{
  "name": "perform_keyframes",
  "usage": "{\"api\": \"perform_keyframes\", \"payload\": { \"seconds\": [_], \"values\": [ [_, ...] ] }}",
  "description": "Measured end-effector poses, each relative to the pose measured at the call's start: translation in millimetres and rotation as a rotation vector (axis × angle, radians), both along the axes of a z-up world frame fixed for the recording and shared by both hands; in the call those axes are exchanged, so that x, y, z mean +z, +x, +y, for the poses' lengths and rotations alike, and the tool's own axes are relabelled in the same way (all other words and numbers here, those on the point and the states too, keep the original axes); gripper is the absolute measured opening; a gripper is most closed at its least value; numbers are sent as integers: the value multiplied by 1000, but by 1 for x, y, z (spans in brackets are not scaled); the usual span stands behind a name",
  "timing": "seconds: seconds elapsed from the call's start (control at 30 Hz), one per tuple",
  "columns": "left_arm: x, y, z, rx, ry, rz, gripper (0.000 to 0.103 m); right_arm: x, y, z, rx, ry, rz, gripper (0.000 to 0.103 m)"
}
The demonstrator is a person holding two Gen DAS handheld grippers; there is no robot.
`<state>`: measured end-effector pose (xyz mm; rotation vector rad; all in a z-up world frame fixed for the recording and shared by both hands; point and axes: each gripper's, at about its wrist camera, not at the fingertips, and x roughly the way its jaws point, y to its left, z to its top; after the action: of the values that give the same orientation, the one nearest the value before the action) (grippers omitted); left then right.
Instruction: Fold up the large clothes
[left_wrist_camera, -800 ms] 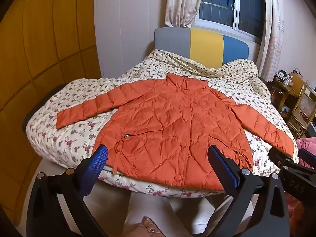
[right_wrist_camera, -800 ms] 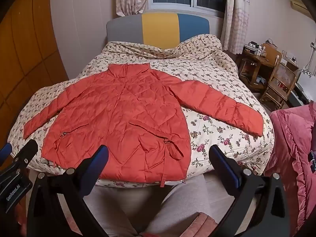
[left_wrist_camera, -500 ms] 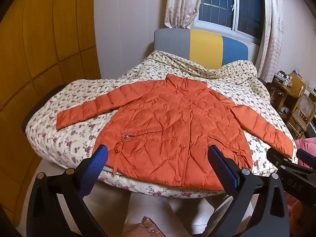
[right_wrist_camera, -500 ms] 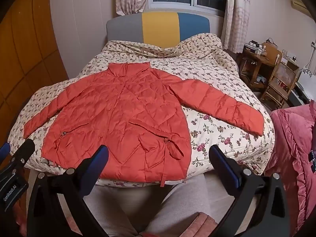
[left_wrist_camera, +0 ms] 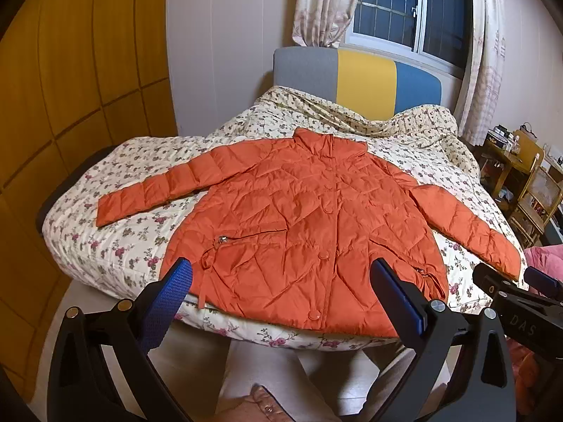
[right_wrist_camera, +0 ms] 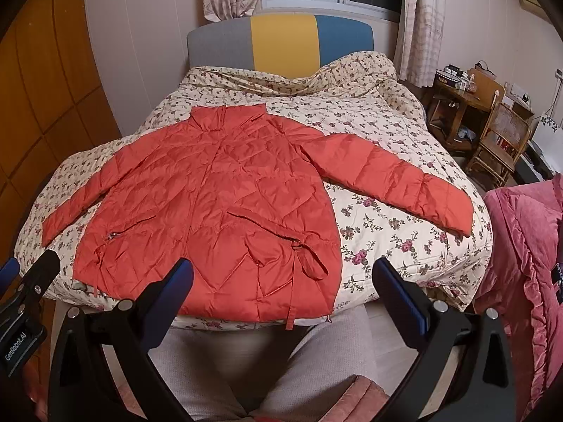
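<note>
An orange quilted jacket (left_wrist_camera: 309, 221) lies flat and front up on the floral bed quilt (left_wrist_camera: 116, 246), both sleeves spread out to the sides. It also shows in the right wrist view (right_wrist_camera: 218, 204). My left gripper (left_wrist_camera: 281, 281) is open and empty, held above the jacket's near hem. My right gripper (right_wrist_camera: 281, 281) is open and empty, held above the hem's right corner. Each gripper shows at the edge of the other's view.
The bed has a grey, yellow and blue headboard (left_wrist_camera: 355, 77) under a curtained window. A wooden wardrobe (left_wrist_camera: 70, 88) stands at the left. A wooden desk and chair (right_wrist_camera: 492, 130) stand at the right. A pink quilted cloth (right_wrist_camera: 527, 263) lies at the right edge.
Both grippers have drifted slightly; the jacket has not moved and both stay open.
</note>
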<state>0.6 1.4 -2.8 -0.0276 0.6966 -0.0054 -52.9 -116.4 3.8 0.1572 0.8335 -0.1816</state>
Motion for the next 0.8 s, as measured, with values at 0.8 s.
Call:
{"api": "perform_keyframes", "payload": {
  "seconds": [0.8],
  "values": [
    [-3,-1,3,-7,-11,9,100,-5,3,0,8,3,19,101]
  ]
}}
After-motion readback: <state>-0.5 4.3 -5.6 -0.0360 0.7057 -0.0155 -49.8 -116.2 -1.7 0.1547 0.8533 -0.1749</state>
